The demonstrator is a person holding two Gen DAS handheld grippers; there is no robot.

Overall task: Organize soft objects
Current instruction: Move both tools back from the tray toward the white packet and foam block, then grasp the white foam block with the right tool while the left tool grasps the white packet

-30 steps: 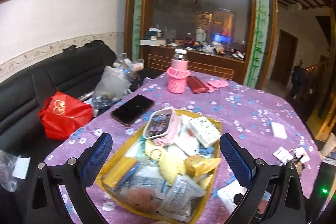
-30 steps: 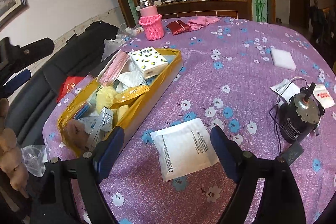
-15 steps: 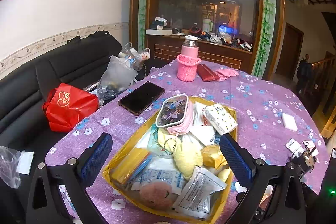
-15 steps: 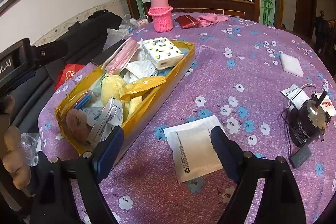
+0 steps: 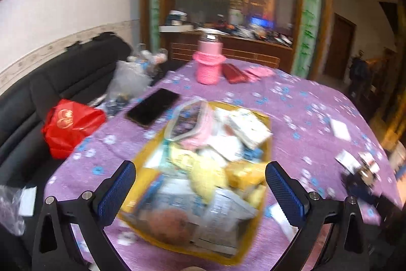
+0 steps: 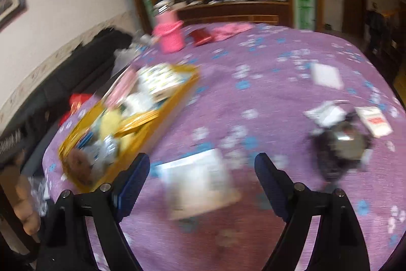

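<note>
A dim room with a white wall, a dark sofa along the left and a wooden counter at the back. In front is a round tabletop [image 6: 266, 83] under a purple cloth printed with small flowers. Both views are blurred.

On the left part of the tabletop sits one gold tray [image 5: 265, 144], heaped with soft things: packets, a tissue pack, a yellow plush and a brown fuzzy ball [image 5: 168, 224] at its near end. The tray's long axis runs away from the viewer.

The left gripper [image 5: 200, 191] hovers over the tray's near end, its two blue fingers [image 5: 116, 191] wide apart and holding nothing; the heap lies straight ahead and below, between them.

The right gripper [image 6: 201, 184] points down at the cloth, its fingers also wide and empty. One flat white pouch [image 6: 199, 188] lies on the cloth just ahead of them, roughly centred in the gap and just right of the tray. It looks turned a little askew to the fingers, its long side running roughly away from them. The right hand is clearly the nearer one to it, so this pouch is probably the next thing to go into the tray.

Further right are one dark motor [image 6: 341, 146] with wires, two small white packets beside it, and one white pad [image 6: 326, 75] further back. At the far side stands one pink bottle [image 6: 168, 32], with one red pouch and a pink cloth next to it. One black phone [image 5: 153, 107] lies left of the tray.
</note>
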